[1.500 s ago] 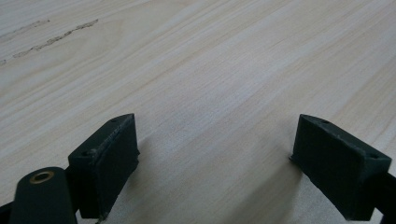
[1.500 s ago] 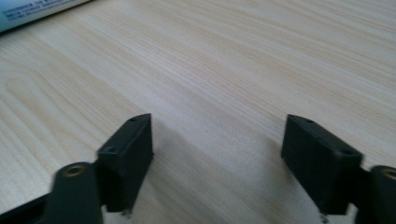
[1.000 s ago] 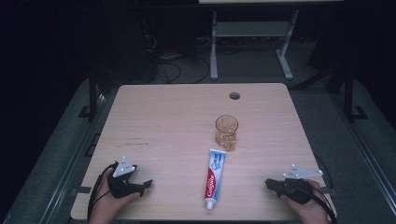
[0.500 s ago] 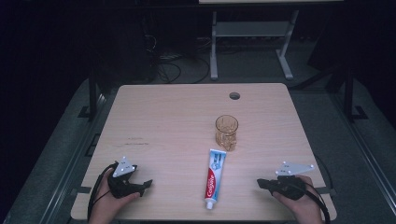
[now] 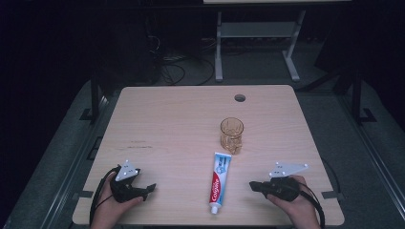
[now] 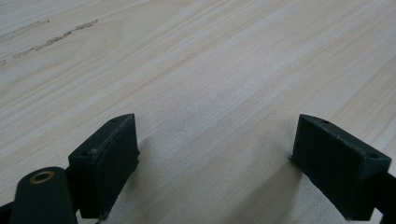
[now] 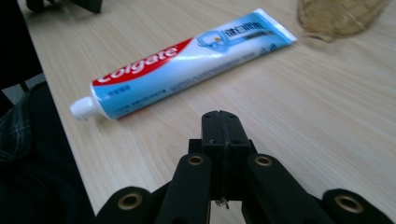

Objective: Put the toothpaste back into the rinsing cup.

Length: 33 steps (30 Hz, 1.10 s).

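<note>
Lengthwise, toothpaste tube points cap toward the person; left tool released, right tool clenched.

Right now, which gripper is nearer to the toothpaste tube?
Right. The right gripper sits just to the right of the toothpaste tube, fingers pointing at it. The left gripper rests farther off on the tube's left, near the table's front edge.

Colours on the pale wood-grain table

Toothpaste tube: white cap, red and light blue body. Beyond it, an amber glass cup. Black grippers.
</note>
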Each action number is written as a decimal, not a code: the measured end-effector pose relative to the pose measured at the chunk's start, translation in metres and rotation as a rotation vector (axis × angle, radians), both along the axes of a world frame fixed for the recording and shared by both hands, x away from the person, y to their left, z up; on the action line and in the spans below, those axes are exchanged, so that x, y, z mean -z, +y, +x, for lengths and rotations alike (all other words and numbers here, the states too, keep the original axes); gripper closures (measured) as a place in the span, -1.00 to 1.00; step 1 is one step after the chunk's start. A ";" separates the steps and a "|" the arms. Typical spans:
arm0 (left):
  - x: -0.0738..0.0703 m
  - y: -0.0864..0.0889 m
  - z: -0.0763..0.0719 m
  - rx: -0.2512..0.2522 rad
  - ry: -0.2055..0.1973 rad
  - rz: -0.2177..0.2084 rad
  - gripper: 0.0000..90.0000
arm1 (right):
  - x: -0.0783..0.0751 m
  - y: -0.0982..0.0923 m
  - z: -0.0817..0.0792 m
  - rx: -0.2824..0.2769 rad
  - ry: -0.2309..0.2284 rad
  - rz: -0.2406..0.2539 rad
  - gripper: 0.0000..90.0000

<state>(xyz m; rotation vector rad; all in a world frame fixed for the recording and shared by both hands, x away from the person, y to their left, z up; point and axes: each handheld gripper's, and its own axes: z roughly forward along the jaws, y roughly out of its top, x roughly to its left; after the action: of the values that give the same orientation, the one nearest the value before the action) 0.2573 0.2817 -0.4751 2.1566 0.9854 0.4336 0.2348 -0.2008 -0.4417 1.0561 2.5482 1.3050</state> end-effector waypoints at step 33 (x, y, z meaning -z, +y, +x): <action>0.000 0.000 0.000 0.002 0.003 -0.002 -0.70 | -0.008 0.084 0.019 -0.193 0.004 0.038 1.00</action>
<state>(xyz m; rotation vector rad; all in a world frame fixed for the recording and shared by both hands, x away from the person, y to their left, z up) 0.2577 0.2817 -0.4749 2.1568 0.9844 0.4286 0.2536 -0.1163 -0.4336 0.8366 2.6956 1.4011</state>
